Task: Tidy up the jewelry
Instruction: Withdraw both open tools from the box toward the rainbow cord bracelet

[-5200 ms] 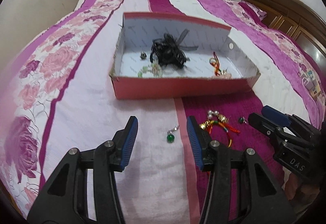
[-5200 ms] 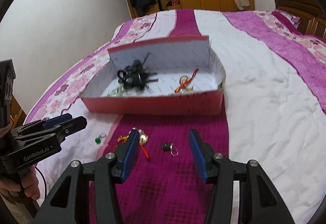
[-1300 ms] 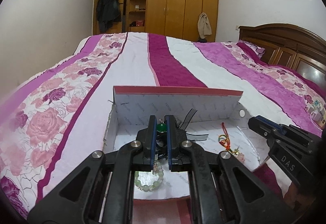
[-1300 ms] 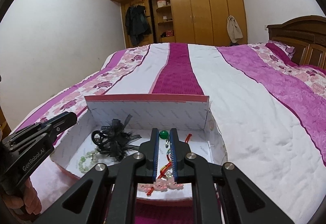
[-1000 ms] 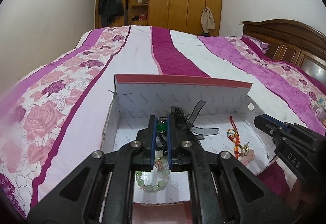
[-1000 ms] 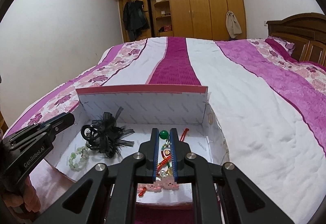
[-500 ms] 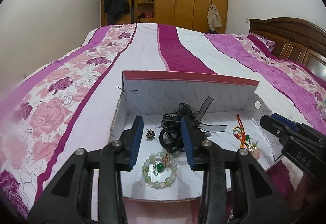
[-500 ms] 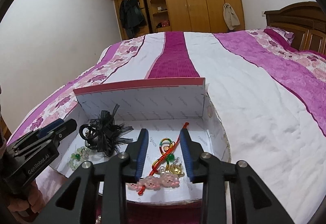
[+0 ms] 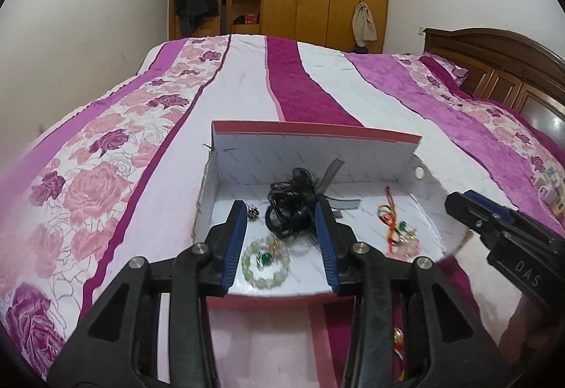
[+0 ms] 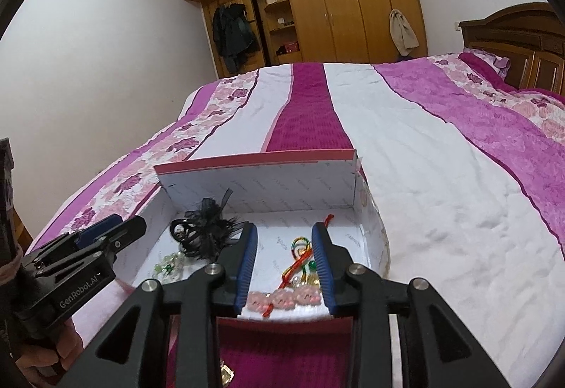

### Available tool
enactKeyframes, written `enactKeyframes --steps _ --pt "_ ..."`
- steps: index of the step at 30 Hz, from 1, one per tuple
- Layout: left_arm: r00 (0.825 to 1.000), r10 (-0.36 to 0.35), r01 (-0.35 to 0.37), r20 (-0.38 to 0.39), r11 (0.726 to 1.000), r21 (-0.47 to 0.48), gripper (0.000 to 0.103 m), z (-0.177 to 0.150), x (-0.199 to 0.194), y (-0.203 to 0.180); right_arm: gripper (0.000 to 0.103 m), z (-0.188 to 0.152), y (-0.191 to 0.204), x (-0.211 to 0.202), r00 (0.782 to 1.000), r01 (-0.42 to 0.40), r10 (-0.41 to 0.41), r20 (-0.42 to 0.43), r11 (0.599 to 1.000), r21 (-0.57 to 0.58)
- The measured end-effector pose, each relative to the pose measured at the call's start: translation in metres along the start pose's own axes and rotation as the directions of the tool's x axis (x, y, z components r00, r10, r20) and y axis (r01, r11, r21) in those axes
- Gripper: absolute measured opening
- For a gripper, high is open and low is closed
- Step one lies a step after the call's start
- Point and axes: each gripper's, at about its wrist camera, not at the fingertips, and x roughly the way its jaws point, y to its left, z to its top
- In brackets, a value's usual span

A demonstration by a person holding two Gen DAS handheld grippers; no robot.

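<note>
- Jewelry sits mostly inside the pink box [image 9: 314, 130] on the bed [image 9: 247, 77]: green bead bracelet [image 9: 266, 261] with a green pendant [image 9: 265, 258] lying in its ring, black bow hair tie [image 9: 291, 208] behind it, red cord charm [image 10: 300, 259] with a 2nd green pendant [image 10: 312, 263] toward the box's right side.
- 1 piece not yet in: gold-and-red trinket [image 9: 398, 338] on the bedspread, nearer the cameras than the box's front wall, mostly hidden behind the left gripper's arm.
- Left gripper [image 9: 282, 239]: jaws spread, nothing between the pads, bracelet directly below and ahead.
- Right gripper [image 10: 285, 255]: jaws spread, empty, over the cord charm.
- Key relation: the trinket lies back toward the person and low, between the 2 tools; my guess is the right one is nearer, cannot tell for sure.
- Room: box front wall is low, back flap stands tall; open bedspread on both sides, both tools close together.
</note>
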Motion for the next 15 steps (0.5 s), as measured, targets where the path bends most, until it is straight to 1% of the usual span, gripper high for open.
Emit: enactKeyframes --steps 7,15 --pt "0.998 -0.047 0.046 -0.041 0.999 -0.023 0.033 -0.006 -0.018 -0.001 0.035 -0.01 0.005 -0.021 1.0 -0.003 0.003 -0.02 1.0 0.0" --pt "0.987 -0.093 0.089 -0.134 0.995 -0.036 0.033 -0.023 -0.029 -0.008 0.035 -0.024 0.01 -0.045 0.999 -0.013 0.013 -0.043 1.0 -0.01"
